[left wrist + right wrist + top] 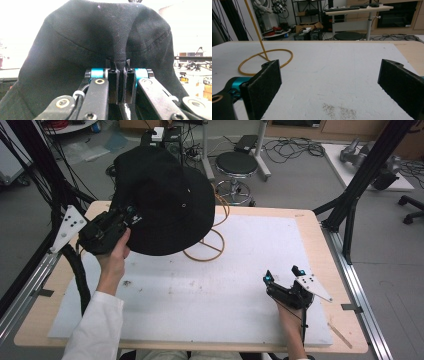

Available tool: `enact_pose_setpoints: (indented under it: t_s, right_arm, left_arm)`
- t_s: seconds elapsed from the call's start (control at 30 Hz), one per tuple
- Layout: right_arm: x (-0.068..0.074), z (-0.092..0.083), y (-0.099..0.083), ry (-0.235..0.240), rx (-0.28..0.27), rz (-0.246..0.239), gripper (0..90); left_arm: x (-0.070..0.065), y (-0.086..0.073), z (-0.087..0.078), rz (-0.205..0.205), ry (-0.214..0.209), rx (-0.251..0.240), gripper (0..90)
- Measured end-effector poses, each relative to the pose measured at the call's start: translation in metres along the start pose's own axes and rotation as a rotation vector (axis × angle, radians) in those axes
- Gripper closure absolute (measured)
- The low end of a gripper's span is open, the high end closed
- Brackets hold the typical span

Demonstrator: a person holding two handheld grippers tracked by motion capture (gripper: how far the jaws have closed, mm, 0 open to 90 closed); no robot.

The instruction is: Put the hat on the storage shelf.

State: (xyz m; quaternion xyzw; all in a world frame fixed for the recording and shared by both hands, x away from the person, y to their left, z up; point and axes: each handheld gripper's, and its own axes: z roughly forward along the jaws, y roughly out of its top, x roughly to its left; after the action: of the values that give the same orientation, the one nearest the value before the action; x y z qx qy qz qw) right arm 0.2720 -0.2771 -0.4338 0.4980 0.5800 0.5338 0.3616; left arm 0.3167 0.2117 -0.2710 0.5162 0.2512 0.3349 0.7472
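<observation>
White matting (pixel 240 285) covers most of the wooden table (pixel 320 227), and above its far-left part hangs the black bucket hat (pixel 162 200), lifted clear of the surface. Its crown bulges up and away from the person, and the brim spreads out toward the middle of the table. Under the hat and just to its right stands a yellow wire stand (pixel 210 242), its ring base flat on the mat and its stem rising behind the brim; the right gripper view shows the same ring (pixel 265 61) and slanting stem at the far left.

At the hat's left edge, the left gripper (pixel 127 215) has the brim pinched between its jaws. The left gripper view shows the pads pressed tight together on a fold of black cloth (pixel 120 57), with the rest of the hat draping up and outward beyond them.

Well apart, near the front-right corner of the mat, the right gripper (pixel 282 275) rests low with its jaws spread wide; its pads (pixel 265 85) have nothing between them but bare mat.
</observation>
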Motion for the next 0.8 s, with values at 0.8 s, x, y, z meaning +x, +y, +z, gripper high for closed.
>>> enact_pose_setpoints:
  t_s: [0.8]
  right_arm:
    - [-0.001,0.0,0.0,0.017,-0.002,0.017,4.1]
  left_arm:
    - [-0.015,-0.003,0.113,0.034,-0.049,0.129,86.5]
